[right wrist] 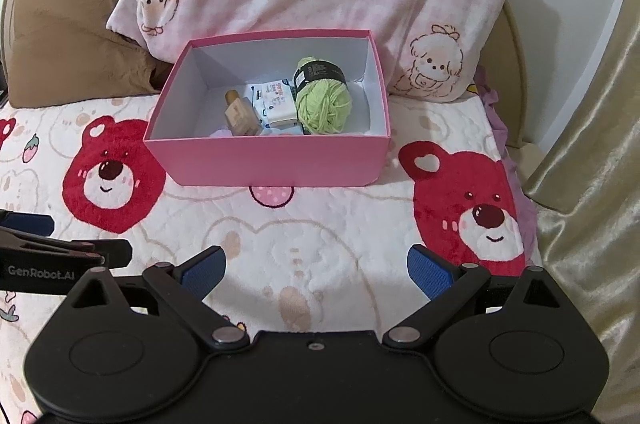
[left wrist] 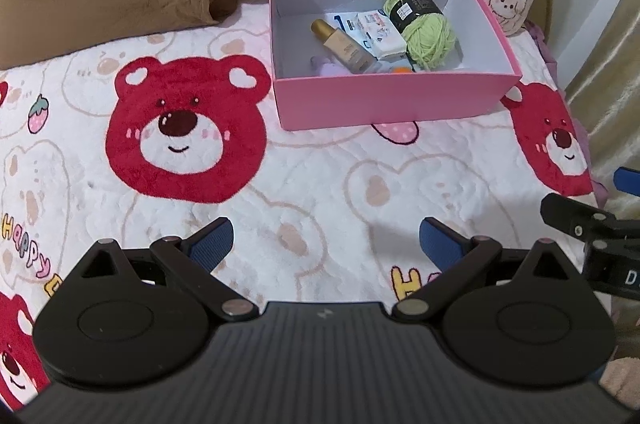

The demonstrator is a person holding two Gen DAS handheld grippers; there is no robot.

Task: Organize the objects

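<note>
While above the blanket (left wrist: 320, 184) | left tongs (left wrist: 326, 244) wide, empty | right tongs (right wrist: 316, 268) wide, empty

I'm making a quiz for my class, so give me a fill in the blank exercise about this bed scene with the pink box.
1. The ball of yarn in the pink box is light ____ in colour.
2. The bottle with the gold cap lies ____ the box.
3. The fingers of the left gripper are spread ____ and hold nothing.
4. The blanket under the box is printed with red ____ faces.

Missing words: green; inside; open; bear
</note>
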